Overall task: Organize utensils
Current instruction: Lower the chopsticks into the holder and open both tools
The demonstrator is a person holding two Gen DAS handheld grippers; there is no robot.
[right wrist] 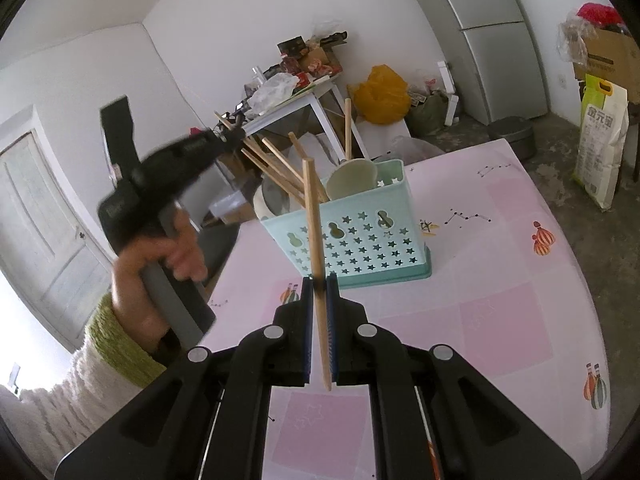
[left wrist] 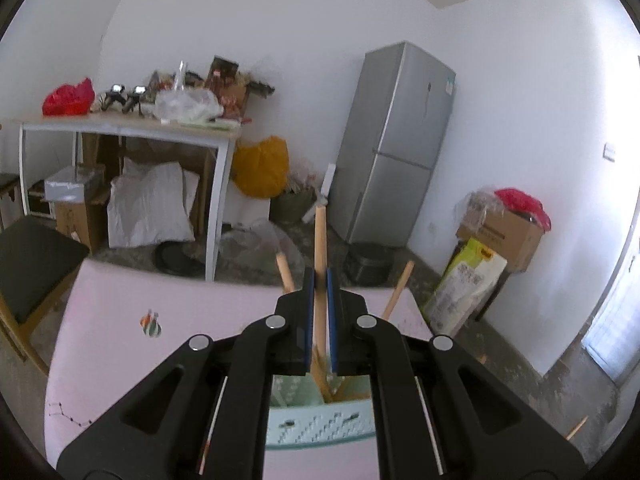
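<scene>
My left gripper is shut on an upright wooden chopstick whose lower end dips into the mint-green utensil basket just below it. Two more sticks lean out of the basket on either side. In the right wrist view the star-patterned basket stands on the pink tablecloth, holding several chopsticks, a pale ladle and a grey spoon. My right gripper is shut on another chopstick, held near the basket's front. The left gripper reaches the basket from the left.
A person's hand in a green-cuffed sleeve holds the left gripper. Beyond the table are a grey fridge, a cluttered white side table, a dark-seated chair, a cardboard box and a rice bag.
</scene>
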